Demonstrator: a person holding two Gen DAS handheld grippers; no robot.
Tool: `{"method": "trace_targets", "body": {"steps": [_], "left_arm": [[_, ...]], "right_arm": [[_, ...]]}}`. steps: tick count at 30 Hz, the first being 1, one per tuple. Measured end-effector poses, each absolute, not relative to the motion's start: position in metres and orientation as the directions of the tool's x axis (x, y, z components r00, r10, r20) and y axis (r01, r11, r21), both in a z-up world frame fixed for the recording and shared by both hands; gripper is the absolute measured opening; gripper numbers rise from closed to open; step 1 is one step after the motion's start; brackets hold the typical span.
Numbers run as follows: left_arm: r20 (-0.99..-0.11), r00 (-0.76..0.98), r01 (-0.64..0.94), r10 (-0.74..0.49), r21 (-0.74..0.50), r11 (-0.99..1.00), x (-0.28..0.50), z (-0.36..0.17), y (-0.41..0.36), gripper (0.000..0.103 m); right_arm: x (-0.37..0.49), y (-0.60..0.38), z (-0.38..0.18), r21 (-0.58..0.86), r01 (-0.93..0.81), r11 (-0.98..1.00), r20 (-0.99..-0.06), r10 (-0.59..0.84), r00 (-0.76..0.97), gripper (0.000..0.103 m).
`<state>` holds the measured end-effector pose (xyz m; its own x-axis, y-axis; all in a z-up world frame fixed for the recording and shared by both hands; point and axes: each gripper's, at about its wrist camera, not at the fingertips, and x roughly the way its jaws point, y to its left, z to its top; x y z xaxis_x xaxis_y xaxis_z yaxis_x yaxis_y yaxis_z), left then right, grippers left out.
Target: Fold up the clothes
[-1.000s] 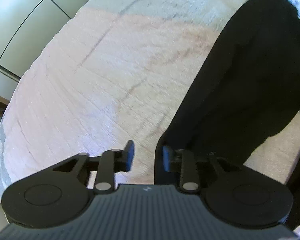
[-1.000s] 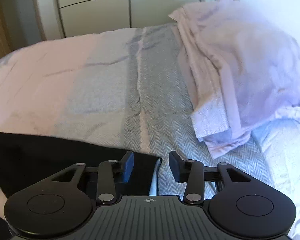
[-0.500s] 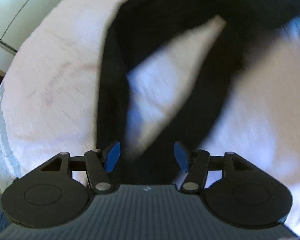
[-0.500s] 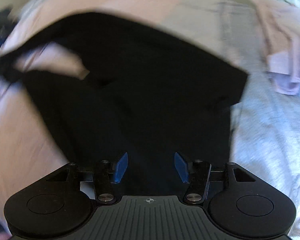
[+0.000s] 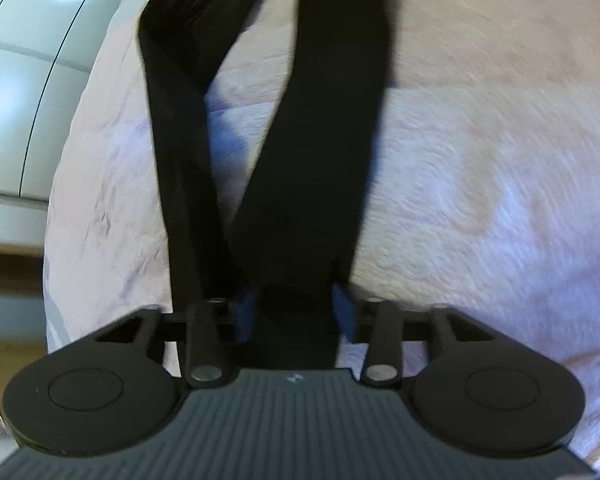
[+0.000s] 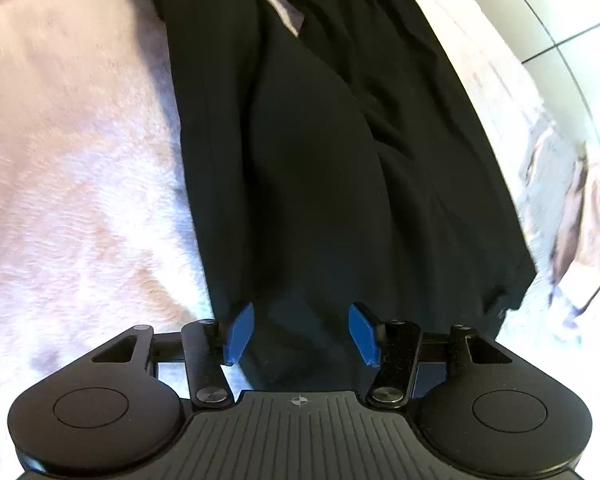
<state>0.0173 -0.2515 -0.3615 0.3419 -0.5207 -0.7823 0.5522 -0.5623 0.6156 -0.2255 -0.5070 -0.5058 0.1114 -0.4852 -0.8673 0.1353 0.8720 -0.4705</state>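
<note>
A black garment, likely trousers, lies on a pink bedspread. In the left wrist view its two black legs (image 5: 324, 152) run away from me and split into a V. My left gripper (image 5: 296, 312) is open, its blue pads either side of the cloth, right over it. In the right wrist view the wide black part (image 6: 332, 168) fills the middle. My right gripper (image 6: 302, 330) is open with the blue fingertips (image 6: 240, 332) spread above the cloth. Whether either gripper touches the cloth I cannot tell.
The pink bedspread (image 5: 480, 168) spreads to the right in the left wrist view and to the left (image 6: 72, 152) in the right wrist view. White wardrobe doors (image 5: 24, 80) stand past the bed edge. Rumpled light bedding (image 6: 572, 208) lies at the right.
Both grippers opened wider and swung over the black garment. A second ago the left saw mostly bare bedspread and the right saw the pillow; the garment now runs between both sets of fingers.
</note>
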Motion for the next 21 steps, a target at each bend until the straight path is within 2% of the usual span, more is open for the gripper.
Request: {"method": "trace_targets", "body": {"steps": [1,2,3,10,15,17,21], "left_arm": [[-0.78,0.34,0.551,-0.526,0.618,-0.561,0.019,-0.362,-0.248,0.014],[-0.774,0.341,0.556,-0.533,0.623,-0.55,0.02,-0.359,-0.245,0.003],[-0.772,0.339,0.569,-0.538,0.624,-0.536,0.023,-0.354,-0.242,0.0],[-0.778,0.3,0.669,-0.552,0.584,-0.46,0.042,-0.286,-0.214,0.0],[-0.834,0.263,0.726,-0.485,0.502,-0.47,0.024,-0.261,-0.166,0.0],[-0.859,0.256,0.739,-0.444,0.47,-0.482,0.01,-0.266,-0.148,0.0],[-0.88,0.299,0.761,-0.369,0.453,-0.464,-0.005,-0.288,-0.142,0.0]], "right_arm": [[-0.222,-0.505,-0.511,-0.495,0.129,0.859,-0.856,-0.508,0.098,0.042],[-0.221,-0.504,-0.513,-0.508,0.127,0.852,-0.85,-0.519,0.083,0.008],[-0.22,-0.503,-0.515,-0.52,0.126,0.845,-0.845,-0.531,0.068,0.0],[-0.236,-0.482,-0.481,-0.572,0.134,0.809,-0.813,-0.581,0.038,0.0],[-0.271,-0.463,-0.447,-0.579,0.153,0.801,-0.811,-0.585,-0.01,0.0],[-0.289,-0.464,-0.445,-0.542,0.216,0.812,-0.836,-0.548,-0.033,0.0],[-0.314,-0.484,-0.445,-0.386,0.532,0.754,-0.898,-0.44,-0.028,0.0]]}}
